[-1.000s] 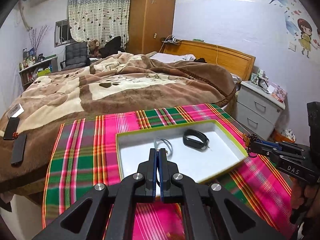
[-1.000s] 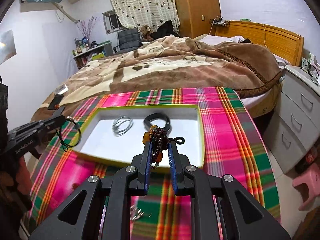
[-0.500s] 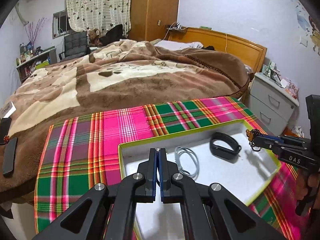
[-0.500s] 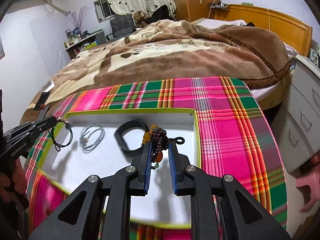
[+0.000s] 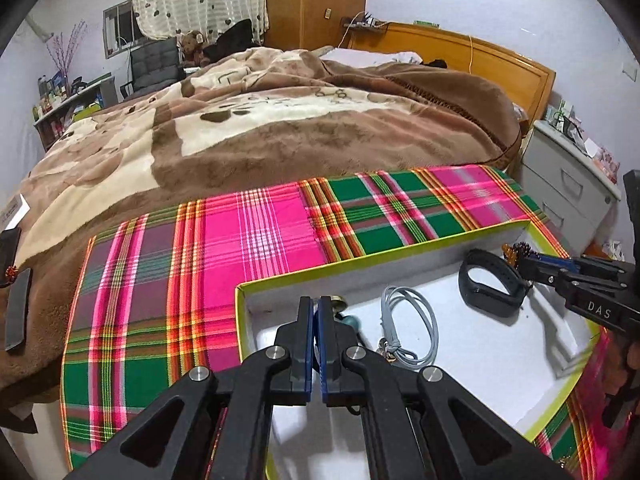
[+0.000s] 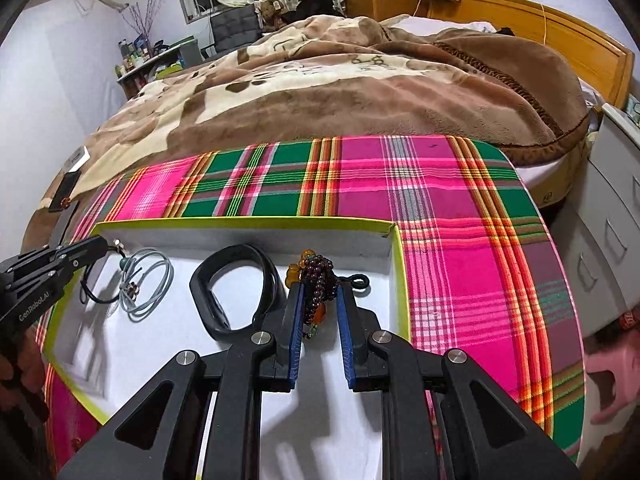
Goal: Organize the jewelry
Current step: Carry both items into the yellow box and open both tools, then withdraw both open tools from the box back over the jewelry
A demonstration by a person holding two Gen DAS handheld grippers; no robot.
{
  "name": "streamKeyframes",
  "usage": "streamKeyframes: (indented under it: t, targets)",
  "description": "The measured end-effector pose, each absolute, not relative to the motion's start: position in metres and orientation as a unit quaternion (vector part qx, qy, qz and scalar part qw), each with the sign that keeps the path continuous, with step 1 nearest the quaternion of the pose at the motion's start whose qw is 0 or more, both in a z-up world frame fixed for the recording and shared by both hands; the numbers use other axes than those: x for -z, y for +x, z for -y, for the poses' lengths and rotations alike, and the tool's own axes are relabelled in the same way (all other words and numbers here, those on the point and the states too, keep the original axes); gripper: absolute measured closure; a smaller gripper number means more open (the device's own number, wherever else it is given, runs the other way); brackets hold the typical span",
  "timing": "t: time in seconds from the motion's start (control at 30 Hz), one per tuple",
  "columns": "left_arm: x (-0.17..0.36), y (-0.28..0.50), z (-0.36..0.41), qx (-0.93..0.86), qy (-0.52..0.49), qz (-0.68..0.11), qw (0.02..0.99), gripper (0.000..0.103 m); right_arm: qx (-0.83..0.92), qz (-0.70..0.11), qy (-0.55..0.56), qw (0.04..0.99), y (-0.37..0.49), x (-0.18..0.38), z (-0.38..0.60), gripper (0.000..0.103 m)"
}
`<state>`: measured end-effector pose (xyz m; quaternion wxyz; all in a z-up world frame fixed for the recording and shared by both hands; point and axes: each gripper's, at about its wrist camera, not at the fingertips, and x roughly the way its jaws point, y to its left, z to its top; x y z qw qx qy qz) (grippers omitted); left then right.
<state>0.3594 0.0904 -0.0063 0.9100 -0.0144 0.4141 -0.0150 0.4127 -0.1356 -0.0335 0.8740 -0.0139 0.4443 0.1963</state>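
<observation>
I'm looking down on a bench draped in a pink-and-green plaid cloth point(image 6: 460, 208), pushed up against a bed with a brown blanket point(image 5: 280, 120); a grey drawer unit point(image 5: 568, 196) stands just off the bench's right edge. On the cloth sits a shallow white tray point(image 6: 248, 226) with a yellow-green rim, and both my tools are over it. My right tool point(image 6: 318, 300) sits narrow, clamped on a dark beaded bracelet point(image 6: 318, 276) with amber beads, hanging over the tray's far right corner. My left tool point(image 5: 317, 312) is pinched nearly shut on a thin black cord point(image 6: 90, 284) with a small teal bead, over the far left corner. Between them, on the tray floor, lie a black band point(image 6: 228, 292) and a coiled grey cord point(image 6: 148, 284), the band just beside my right tool's fingers. Cloth beyond the tray's far wall lies open up to the blanket.
</observation>
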Motion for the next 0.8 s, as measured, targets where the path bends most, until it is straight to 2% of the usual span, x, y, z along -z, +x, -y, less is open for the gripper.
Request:
streamKeyframes:
  t: [0.23,0.4,0.8]
  targets:
    - [0.009,0.358,-0.094,0.013,-0.022,-0.415,0.909,0.101,-0.199,-0.438,-0.011,0.876,0.413,0.030,0.137,0.084]
    - [0.006,0.354,-0.097,0.013,-0.029,-0.407,0.913,0.100,-0.205,-0.431,-0.006,0.879,0.410,0.026,0.138,0.073]
    - [-0.022,0.304,-0.095,0.015,-0.038,-0.364,0.931,0.098,-0.216,-0.396,0.006,0.893,0.365,0.000,0.147,0.068]
